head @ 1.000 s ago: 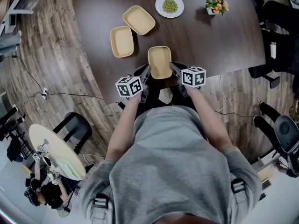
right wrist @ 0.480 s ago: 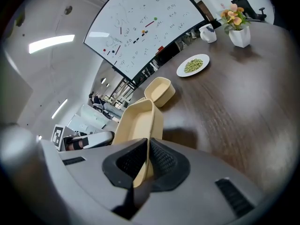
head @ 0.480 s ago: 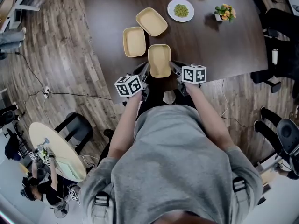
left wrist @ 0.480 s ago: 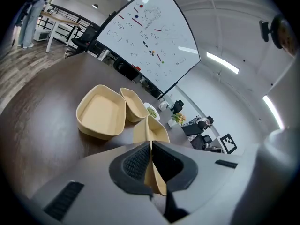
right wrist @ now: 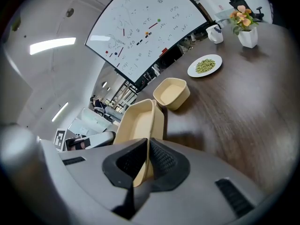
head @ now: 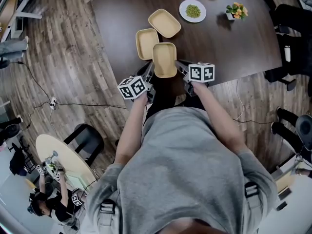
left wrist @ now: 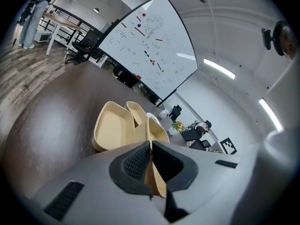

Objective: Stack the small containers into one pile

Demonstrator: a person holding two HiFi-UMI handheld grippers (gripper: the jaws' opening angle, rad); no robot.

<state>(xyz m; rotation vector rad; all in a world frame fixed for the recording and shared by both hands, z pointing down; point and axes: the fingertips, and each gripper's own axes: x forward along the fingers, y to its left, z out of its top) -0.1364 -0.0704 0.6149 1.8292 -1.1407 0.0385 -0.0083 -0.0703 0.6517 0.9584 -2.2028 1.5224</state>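
Now: one container up, no pile yet

Up front, the held container (head: 165,59) looks lifted just off the counter (head: 234,43), close beside the other two. The left gripper (left wrist: 151,164) has its jaws clenched on one rim, and the right gripper (right wrist: 144,165) clamps the opposite rim. The near container (head: 146,43) and the far container (head: 165,23) lie singly, nothing nested. By my reading, all the stacking is left to do.

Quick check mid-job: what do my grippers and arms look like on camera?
The left gripper and right gripper match: pale grey moulded bodies, black ribbed pads, each topped by a white cube with black square markers. The person wears a grey short-sleeved shirt with dark buckled shoulder straps.
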